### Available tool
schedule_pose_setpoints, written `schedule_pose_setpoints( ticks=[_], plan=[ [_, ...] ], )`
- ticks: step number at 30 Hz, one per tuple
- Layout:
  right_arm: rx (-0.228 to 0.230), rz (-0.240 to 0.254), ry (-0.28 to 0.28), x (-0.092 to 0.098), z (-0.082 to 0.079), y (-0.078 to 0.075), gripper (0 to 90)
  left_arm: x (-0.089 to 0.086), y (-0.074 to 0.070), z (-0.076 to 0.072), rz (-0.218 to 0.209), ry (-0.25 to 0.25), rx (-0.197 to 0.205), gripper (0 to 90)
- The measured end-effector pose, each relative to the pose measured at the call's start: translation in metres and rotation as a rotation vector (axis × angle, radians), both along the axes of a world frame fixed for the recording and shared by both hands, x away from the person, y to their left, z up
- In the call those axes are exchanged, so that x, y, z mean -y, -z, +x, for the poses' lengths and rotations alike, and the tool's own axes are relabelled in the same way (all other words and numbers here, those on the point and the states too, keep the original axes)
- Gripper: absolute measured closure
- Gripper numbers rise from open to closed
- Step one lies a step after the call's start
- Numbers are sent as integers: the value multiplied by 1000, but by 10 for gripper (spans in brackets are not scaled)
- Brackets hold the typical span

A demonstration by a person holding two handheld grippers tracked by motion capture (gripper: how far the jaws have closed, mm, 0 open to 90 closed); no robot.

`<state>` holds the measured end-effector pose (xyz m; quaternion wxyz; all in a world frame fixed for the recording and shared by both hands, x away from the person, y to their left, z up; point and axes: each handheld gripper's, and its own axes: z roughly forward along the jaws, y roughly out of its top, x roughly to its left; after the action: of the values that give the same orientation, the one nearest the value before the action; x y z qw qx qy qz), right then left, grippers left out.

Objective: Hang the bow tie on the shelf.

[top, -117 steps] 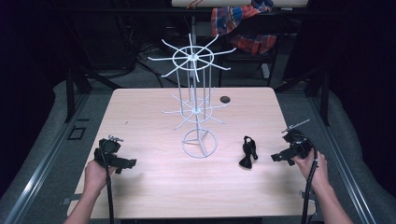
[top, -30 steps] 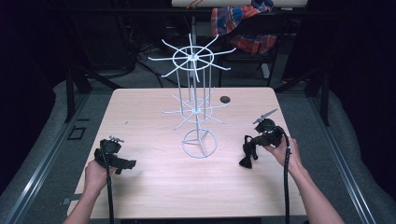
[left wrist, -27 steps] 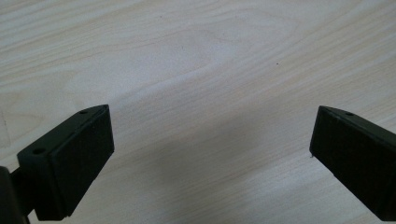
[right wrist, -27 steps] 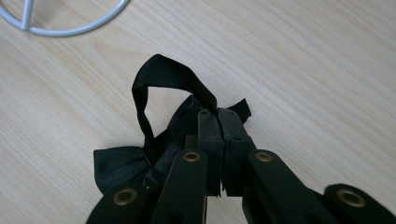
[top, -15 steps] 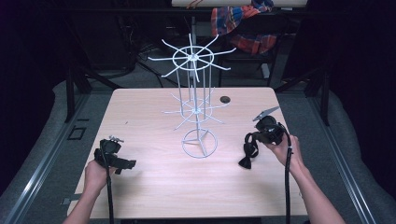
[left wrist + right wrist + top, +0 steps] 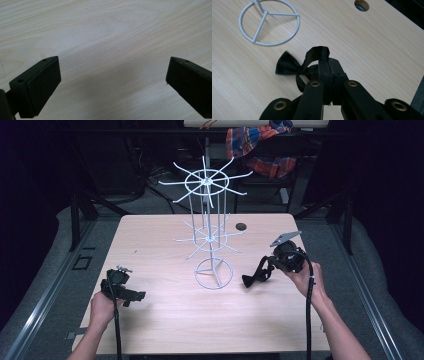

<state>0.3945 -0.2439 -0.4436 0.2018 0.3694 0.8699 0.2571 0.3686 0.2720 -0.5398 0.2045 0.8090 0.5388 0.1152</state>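
A black bow tie [image 6: 254, 276] [image 6: 287, 65] with a strap loop hangs just above the wooden table [image 6: 165, 315], right of the white wire rack [image 6: 208, 232]. My right gripper [image 6: 272, 264] [image 6: 329, 65] is shut on the bow tie's strap, its jaws pressed together around the band. The bow end droops toward the table near the rack's ring base [image 6: 269, 22]. My left gripper [image 6: 134, 296] [image 6: 112, 80] rests low over bare wood at the front left, jaws wide apart with nothing between them.
The rack carries two tiers of radiating wire hooks on a central pole. A round cable hole [image 6: 241, 226] [image 6: 362, 5] sits in the table behind the rack. Dark chairs and a plaid cloth [image 6: 260, 145] lie beyond the far edge.
My right gripper moved in from the table's right edge to the bow tie, shut on its strap and has lifted it slightly. The left gripper has stayed put.
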Motion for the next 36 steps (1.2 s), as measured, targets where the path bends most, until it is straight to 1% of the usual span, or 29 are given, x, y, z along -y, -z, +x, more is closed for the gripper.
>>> schedule_pose_setpoints(
  ticks=[2, 3, 4, 7, 9, 18, 22, 30, 33, 34, 35, 36],
  plan=[
    [22, -3, 0, -1, -2, -3, 899, 0, 0, 0, 0, -1, 1, 0],
    [29, -15, -1, -2, -2, -4, 899, 0, 0, 0, 0, -1, 1, 0],
    [29, -15, -1, -2, -2, -4, 899, 0, 0, -1, -1, -2, 0, 0],
    [48, -24, -1, -5, -4, -8, 899, 1, 0, -1, -3, -1, -2, 0],
    [48, -30, -5, -5, -4, -9, 899, 0, -1, -2, -5, -4, 1, 0],
    [66, -20, -27, -10, -6, -20, 899, -1, -1, -2, -5, -6, 0, 0],
    [79, -14, -43, -18, -7, -26, 900, -1, -2, -2, -2, -3, 0, 0],
    [98, 0, -73, -29, -7, -33, 900, -1, -2, -2, -4, -6, 3, 0],
    [102, 5, -76, -31, -7, -35, 899, -1, -1, -2, -4, -4, 3, 0],
    [103, -1, -78, -32, -8, -36, 899, -1, -1, -2, -8, -6, 5, 0],
    [105, 6, -82, -34, -8, -37, 899, -1, -1, -2, -10, -9, 2, 0],
    [107, -2, -85, -34, -9, -38, 899, -1, 0, -2, -9, -8, 1, 0]
  ],
)
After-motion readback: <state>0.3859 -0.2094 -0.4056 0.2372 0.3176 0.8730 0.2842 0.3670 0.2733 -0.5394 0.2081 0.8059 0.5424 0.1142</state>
